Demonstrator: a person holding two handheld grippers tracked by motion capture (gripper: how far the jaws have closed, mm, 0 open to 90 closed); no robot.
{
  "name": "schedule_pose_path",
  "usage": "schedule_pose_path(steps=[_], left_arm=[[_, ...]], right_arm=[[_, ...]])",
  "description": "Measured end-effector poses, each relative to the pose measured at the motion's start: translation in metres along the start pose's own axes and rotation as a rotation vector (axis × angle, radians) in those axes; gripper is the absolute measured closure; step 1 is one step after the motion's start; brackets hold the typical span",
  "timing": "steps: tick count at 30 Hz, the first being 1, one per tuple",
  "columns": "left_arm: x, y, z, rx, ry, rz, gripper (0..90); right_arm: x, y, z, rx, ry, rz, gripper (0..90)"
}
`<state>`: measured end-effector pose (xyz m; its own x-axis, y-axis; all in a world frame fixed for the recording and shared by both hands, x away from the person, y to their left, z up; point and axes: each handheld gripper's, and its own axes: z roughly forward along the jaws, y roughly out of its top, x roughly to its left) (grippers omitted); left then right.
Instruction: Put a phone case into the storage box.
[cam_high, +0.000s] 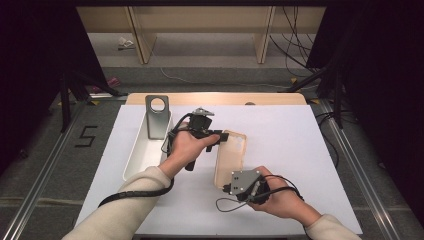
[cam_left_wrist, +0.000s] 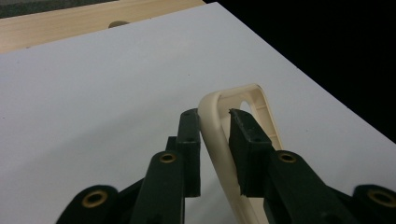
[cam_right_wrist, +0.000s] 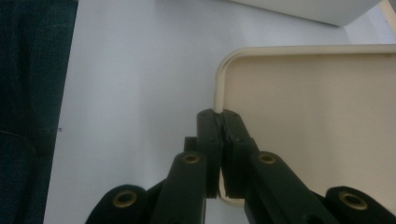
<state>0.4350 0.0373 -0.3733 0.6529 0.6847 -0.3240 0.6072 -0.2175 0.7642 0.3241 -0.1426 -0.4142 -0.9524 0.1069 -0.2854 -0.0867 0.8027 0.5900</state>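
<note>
cream phone case (cam_high: 231, 157), white table (cam_high: 280, 130)

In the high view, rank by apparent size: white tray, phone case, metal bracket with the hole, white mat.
1. White mat, by far the largest.
2. White tray.
3. Phone case, somewhat smaller than the tray, though both grippers cover parts of it.
4. Metal bracket, smallest; it stands upright in the tray's far end.

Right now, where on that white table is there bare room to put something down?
The right part of the white table, beyond the phone case, lies bare, and so does the far strip behind the left gripper. The middle is crowded: both grippers pinch the case, the right gripper at its near end. The white tray with its metal bracket takes the left.
</note>
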Motion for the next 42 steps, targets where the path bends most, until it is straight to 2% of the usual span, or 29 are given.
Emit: schedule_pose_path(steps=[1, 5, 12, 14, 16, 18, 22, 25, 32, 42], left_arm=[[-0.001, 0.000, -0.001, -0.005, -0.006, -0.005, 76.1], [-0.005, 0.002, -0.002, -0.023, -0.024, -0.026, 79.6], [-0.015, 0.002, -0.007, -0.058, -0.047, -0.015, 81.9], [-0.018, 0.002, -0.010, -0.073, -0.054, 0.008, 82.2], [-0.021, 0.001, -0.014, -0.086, -0.028, 0.059, 82.3], [-0.021, 0.000, -0.018, -0.101, -0.035, 0.070, 82.3], [-0.017, -0.006, -0.025, -0.136, -0.003, 0.123, 82.2], [-0.014, -0.013, -0.030, -0.162, -0.002, 0.132, 82.1], [-0.005, -0.029, -0.044, -0.226, 0.021, 0.135, 82.0], [0.011, -0.043, -0.066, -0.298, 0.030, 0.137, 81.8]], right_arm=[[0.000, 0.000, 0.000, 0.005, 0.012, 0.007, 88.1], [-0.001, -0.001, 0.003, 0.013, 0.005, 0.002, 88.2], [-0.002, -0.003, 0.006, 0.034, 0.003, 0.012, 87.7], [-0.003, -0.003, 0.006, 0.034, 0.000, 0.022, 86.4], [-0.003, -0.004, 0.007, 0.038, -0.015, 0.033, 79.9], [-0.005, -0.006, 0.007, 0.017, -0.034, 0.043, 70.0], [-0.009, -0.006, 0.003, -0.015, -0.075, 0.115, 51.7], [-0.012, -0.007, -0.001, -0.050, -0.096, 0.176, 43.0], [-0.022, -0.014, -0.014, -0.134, -0.151, 0.314, 32.2], [-0.030, -0.032, -0.026, -0.192, -0.191, 0.444, 23.8]])
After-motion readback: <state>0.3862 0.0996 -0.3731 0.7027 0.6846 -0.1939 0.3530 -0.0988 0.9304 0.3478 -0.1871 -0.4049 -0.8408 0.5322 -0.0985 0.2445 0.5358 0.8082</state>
